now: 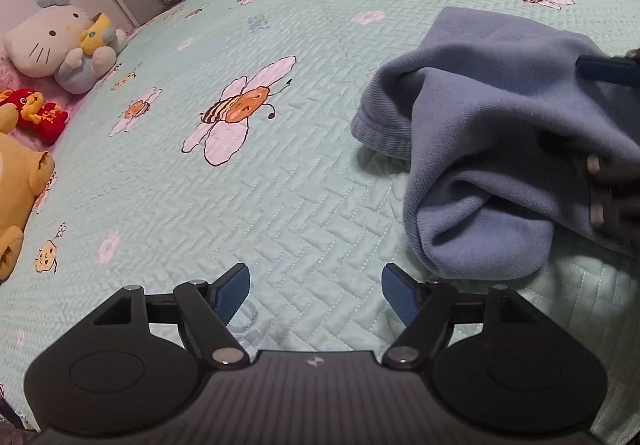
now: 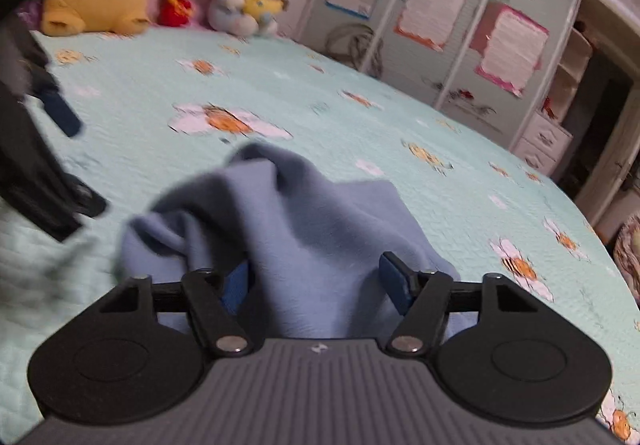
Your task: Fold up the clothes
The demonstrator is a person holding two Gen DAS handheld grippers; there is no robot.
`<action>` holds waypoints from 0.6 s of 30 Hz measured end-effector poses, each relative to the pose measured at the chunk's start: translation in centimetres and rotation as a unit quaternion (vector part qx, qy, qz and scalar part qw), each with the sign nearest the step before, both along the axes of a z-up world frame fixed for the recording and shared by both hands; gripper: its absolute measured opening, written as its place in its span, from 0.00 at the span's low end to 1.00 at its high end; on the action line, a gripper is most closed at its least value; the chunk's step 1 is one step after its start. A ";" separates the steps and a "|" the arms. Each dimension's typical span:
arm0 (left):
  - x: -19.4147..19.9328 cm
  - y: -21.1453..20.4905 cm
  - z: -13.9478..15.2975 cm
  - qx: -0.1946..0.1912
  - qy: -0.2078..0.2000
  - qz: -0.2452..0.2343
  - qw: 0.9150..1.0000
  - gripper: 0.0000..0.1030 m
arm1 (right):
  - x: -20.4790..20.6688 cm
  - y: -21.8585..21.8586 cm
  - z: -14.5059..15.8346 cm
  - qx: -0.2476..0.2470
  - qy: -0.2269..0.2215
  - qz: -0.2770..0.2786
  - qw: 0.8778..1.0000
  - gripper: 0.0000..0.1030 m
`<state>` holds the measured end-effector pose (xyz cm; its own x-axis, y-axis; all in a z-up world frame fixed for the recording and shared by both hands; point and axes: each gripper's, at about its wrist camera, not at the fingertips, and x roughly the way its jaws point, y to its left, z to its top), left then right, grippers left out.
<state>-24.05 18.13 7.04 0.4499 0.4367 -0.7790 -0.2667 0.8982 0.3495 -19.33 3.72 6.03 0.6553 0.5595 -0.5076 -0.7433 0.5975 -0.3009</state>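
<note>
One blue garment (image 1: 500,149) is lying bunched on the bed (image 1: 280,185), toward the edge nearest me, with nothing in its heap reading as a flat fold. It is looking like soft brushed fleece, thick and limp, with a ribbed cuff or hem (image 1: 380,129) showing at one end. I am judging it light and floppy: it will be sagging wherever I am not supporting it, though the nap should be giving my pads decent grip. The ribbed band is the firmest edge to be pinching; a seam or corner would serve too.

My left gripper (image 1: 316,295) is hovering spread wide over bare quilt, holding nothing. My right gripper (image 2: 316,279) is also standing spread, with cloth lying between and under its jaws but not pinched, as far as I can tell; that view is blurring.

Under everything, the quilted mint cover is stitched in a herringbone pattern with printed bees (image 1: 240,111). Plush toys (image 1: 60,41) are sitting along the far edge.
</note>
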 end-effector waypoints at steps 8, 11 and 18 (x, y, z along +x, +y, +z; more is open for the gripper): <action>0.5 -0.6 -0.2 0.000 0.006 -0.006 1.000 0.74 | 2.7 -4.2 1.0 0.087 0.035 -0.077 0.993 0.15; 0.8 -0.8 -0.1 0.003 0.006 -0.009 1.000 0.74 | 4.4 -7.0 0.0 0.133 0.071 -0.129 0.980 0.15; 1.4 -1.7 0.3 0.009 0.005 -0.020 1.000 0.75 | 8.8 -13.8 -3.2 0.235 0.169 -0.246 0.925 0.15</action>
